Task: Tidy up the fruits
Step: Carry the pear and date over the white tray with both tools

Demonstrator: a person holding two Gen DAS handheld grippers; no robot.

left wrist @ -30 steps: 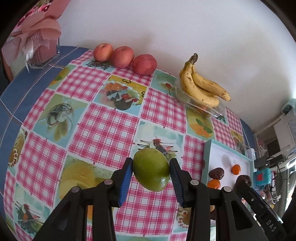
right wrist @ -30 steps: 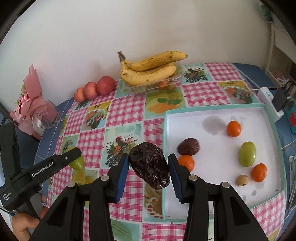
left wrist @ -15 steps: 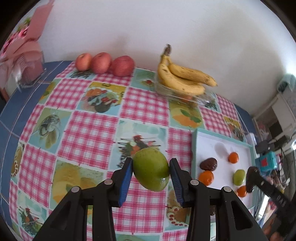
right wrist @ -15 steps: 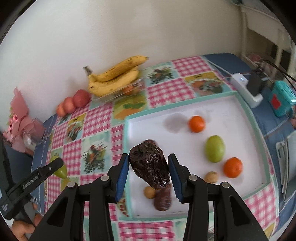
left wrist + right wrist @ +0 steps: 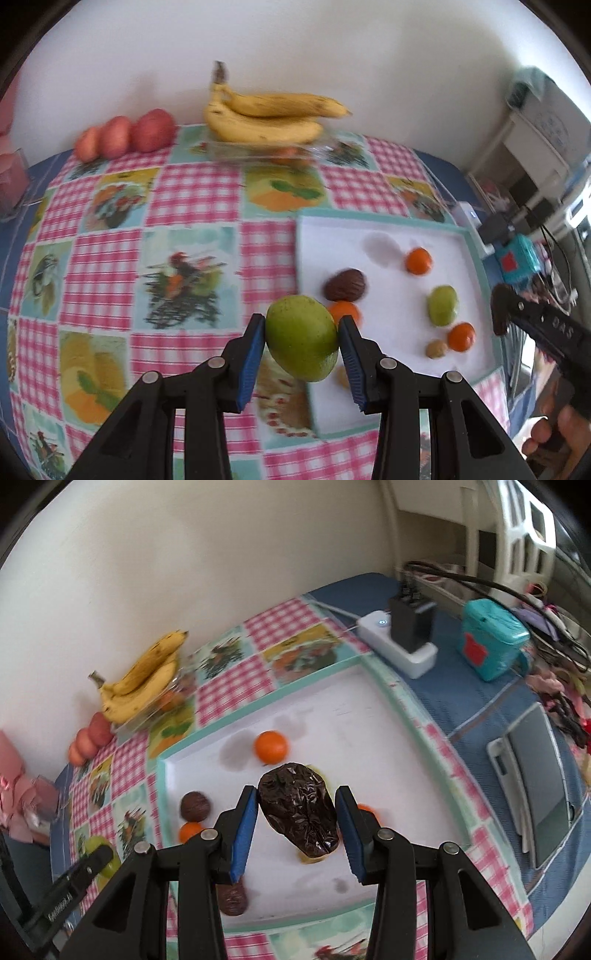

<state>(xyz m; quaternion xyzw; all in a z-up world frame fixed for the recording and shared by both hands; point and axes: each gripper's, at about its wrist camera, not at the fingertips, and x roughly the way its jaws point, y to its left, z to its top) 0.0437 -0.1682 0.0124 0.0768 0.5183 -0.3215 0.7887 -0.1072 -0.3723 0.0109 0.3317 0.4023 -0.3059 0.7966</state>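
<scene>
My left gripper [image 5: 302,345] is shut on a green mango [image 5: 301,341], held above the table just left of the white tray [image 5: 388,229]. Over that tray [image 5: 369,716] my right gripper [image 5: 295,821] is shut on a dark wrinkled fruit [image 5: 297,814]. Small fruits lie in the tray: an orange [image 5: 270,746], a brown fruit [image 5: 195,805], another orange [image 5: 190,830], a green fruit [image 5: 442,304] and a small tan one [image 5: 436,349]. The right gripper shows at the left wrist view's right edge [image 5: 500,312], a hand [image 5: 561,435] under it.
Bananas [image 5: 266,118] on a clear tray and three red apples [image 5: 123,134] stand at the wall. A white power strip with a black plug [image 5: 402,642], a teal box [image 5: 491,638] and a laptop-like device [image 5: 532,786] lie right of the tray. A pink bouquet [image 5: 14,775] is at left.
Both grippers have swung to the right with their fruits. The right one now hangs over the tray's middle, and the left one has neared the tray's left edge.
</scene>
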